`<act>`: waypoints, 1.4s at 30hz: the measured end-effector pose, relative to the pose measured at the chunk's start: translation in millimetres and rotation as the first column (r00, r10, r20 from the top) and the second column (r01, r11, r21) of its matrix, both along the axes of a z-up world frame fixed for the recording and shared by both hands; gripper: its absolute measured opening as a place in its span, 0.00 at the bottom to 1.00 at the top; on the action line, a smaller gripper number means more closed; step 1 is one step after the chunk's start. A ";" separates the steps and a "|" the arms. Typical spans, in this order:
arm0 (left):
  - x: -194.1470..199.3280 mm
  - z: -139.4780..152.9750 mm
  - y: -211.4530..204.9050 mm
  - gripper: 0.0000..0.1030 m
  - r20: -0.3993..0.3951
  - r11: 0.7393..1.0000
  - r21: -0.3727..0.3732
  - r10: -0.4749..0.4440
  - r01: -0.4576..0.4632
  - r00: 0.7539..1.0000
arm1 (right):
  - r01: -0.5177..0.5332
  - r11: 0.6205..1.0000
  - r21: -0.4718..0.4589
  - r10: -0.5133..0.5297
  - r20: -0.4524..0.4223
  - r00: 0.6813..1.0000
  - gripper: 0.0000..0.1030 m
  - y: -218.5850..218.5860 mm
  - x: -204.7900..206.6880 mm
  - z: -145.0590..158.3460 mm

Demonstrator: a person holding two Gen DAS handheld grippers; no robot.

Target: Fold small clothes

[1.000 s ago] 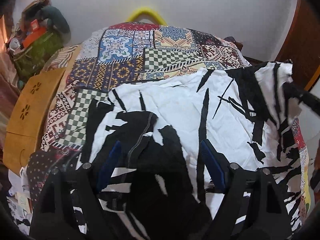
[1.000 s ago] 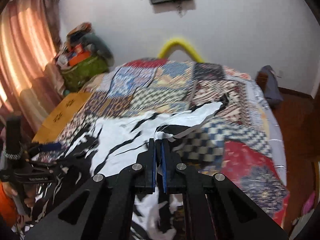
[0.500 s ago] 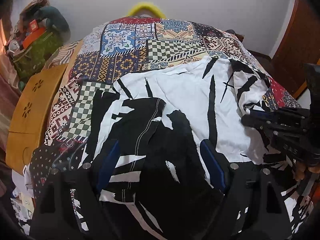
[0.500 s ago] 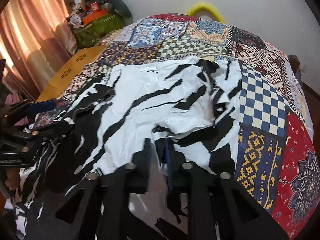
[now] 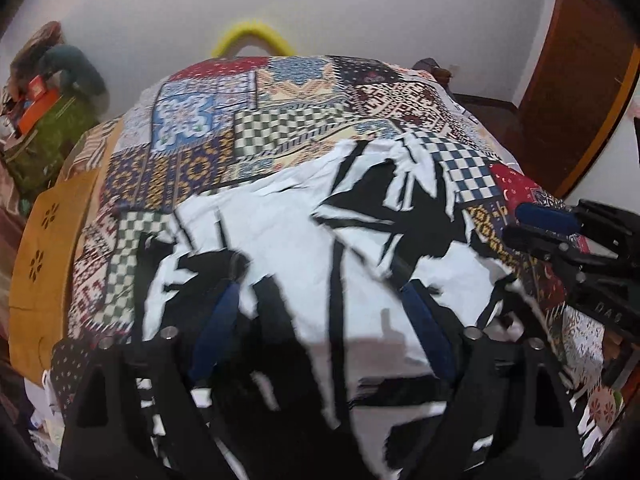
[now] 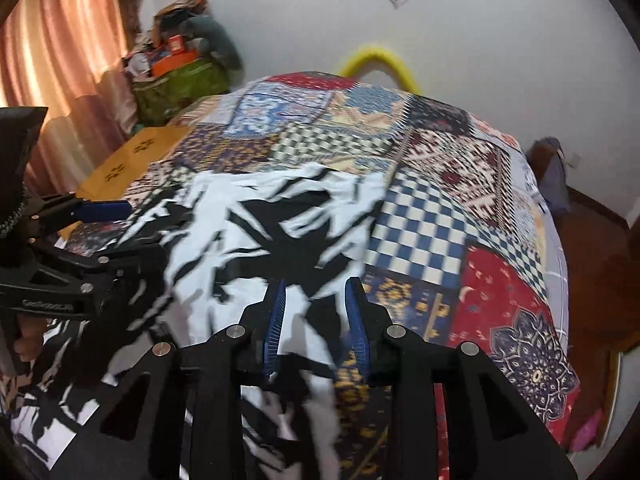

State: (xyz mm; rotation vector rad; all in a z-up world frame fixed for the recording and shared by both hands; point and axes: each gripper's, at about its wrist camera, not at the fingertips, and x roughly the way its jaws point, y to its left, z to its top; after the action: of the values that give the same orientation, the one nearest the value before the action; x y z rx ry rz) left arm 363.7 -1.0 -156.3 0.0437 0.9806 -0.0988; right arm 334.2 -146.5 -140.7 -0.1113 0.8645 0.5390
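Observation:
A white garment with black slashes (image 5: 304, 248) lies spread on the patchwork bedspread (image 5: 248, 128); its right side is folded in over the middle. My left gripper (image 5: 320, 308) is open above the garment's near part, blue pads wide apart. My right gripper (image 6: 316, 308) is open over the garment's right edge (image 6: 280, 232), the cloth lying loose between the pads. The right gripper also shows at the right edge of the left wrist view (image 5: 560, 232). The left gripper shows at the left of the right wrist view (image 6: 80, 256).
A wooden board (image 5: 44, 248) stands along the bed's left side. A green bag with clutter (image 6: 176, 76) sits by the pink curtain (image 6: 60, 52). A yellow curved tube (image 6: 380, 60) rises behind the bed. A wooden door (image 5: 580, 72) is at the right.
My right gripper carried the garment's right side in over the middle, then opened and let the cloth go. My left gripper stayed open and shifted slightly.

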 end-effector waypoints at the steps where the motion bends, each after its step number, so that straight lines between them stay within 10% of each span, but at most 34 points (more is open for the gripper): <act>1: 3.9 -1.6 -3.6 0.85 -0.002 1.000 -0.005 -0.002 0.002 1.000 | 0.014 1.000 0.003 -0.014 -0.015 1.000 0.27 -2.7 4.1 -4.5; 12: 46.6 -60.7 -23.3 0.90 -0.086 0.998 0.058 0.003 0.002 0.996 | -0.001 1.000 0.026 0.003 -0.094 0.996 0.28 4.8 11.5 -50.8; 25: 54.8 -53.6 15.5 0.93 -0.049 0.983 0.129 0.139 -0.132 0.989 | -0.010 1.000 0.011 0.011 -0.102 0.995 0.29 -5.7 -8.7 -48.4; 42: -69.1 23.7 46.5 0.92 0.066 0.994 0.094 0.048 -0.054 0.997 | -0.015 0.998 -0.054 0.011 -0.086 0.996 0.46 -31.4 -78.9 -13.7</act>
State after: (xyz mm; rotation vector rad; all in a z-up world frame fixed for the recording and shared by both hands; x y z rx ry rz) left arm 294.5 45.5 -132.6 0.1094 0.9220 -0.0037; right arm 255.3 -177.9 -154.4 -0.1444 0.9633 0.5356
